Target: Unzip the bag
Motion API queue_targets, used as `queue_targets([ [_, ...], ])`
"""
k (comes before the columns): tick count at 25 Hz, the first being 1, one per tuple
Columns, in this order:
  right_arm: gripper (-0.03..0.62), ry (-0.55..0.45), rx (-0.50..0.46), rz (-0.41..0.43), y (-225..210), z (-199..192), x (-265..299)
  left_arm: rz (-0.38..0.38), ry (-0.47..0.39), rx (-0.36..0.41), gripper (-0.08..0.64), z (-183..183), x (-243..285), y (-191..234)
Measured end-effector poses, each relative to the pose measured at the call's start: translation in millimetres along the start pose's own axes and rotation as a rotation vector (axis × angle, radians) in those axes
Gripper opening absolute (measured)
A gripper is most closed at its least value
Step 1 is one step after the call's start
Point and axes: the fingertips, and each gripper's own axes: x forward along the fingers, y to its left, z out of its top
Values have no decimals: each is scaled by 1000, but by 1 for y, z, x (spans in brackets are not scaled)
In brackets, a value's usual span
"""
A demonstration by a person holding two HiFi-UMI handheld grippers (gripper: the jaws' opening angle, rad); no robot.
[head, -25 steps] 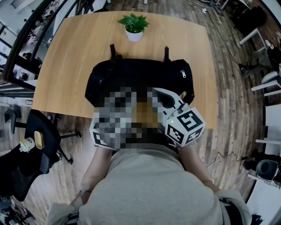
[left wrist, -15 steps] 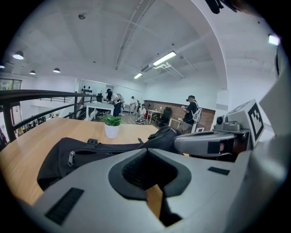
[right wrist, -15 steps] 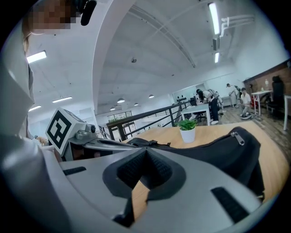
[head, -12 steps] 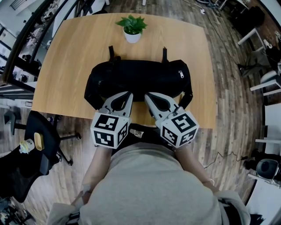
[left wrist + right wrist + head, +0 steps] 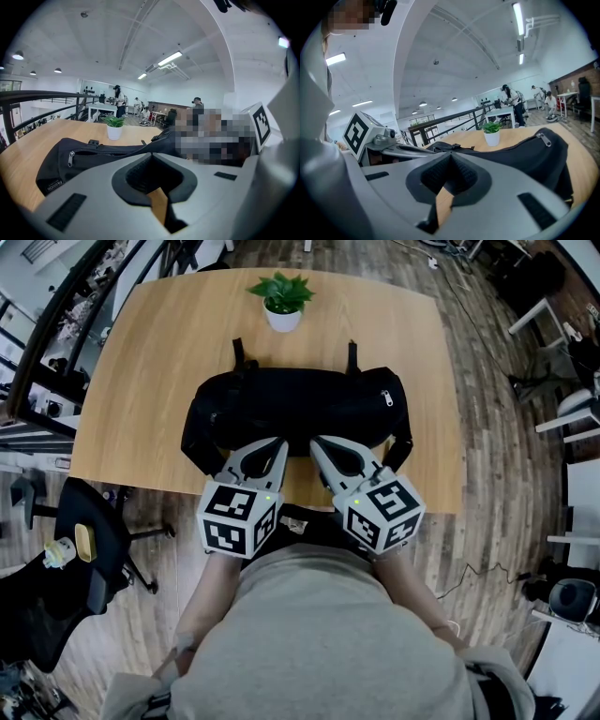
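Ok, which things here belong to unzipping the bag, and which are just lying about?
For the job: black bag; zipper pull; left tool and right tool, both shut and empty.
Lying about: potted plant; office chair.

Head view downward, gripper views share bag [image 5: 298, 407]

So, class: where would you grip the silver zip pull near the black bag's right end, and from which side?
Pinch the thin tab of the zip pull across its flat faces. It lies on the upper side of the bag near the right end, so come from above with the right gripper, probably the nearer one. Its jaws are shut and must open first.
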Motion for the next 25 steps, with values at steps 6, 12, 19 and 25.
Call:
queue_targets([
  [6, 5, 4, -2, 2, 1, -1, 1, -9, 4, -4, 23, -1, 1, -1],
  [12, 5, 6, -4, 6, 3, -1, 0, -7, 2, -7, 23, -1, -1, 0],
  [19, 5, 14, -5, 24, 8, -4, 5, -13, 25, -18, 22, -8, 1, -2],
  [25, 6, 16, -3, 26, 9, -4, 5, -11, 25, -15, 23, -6, 0, -1],
])
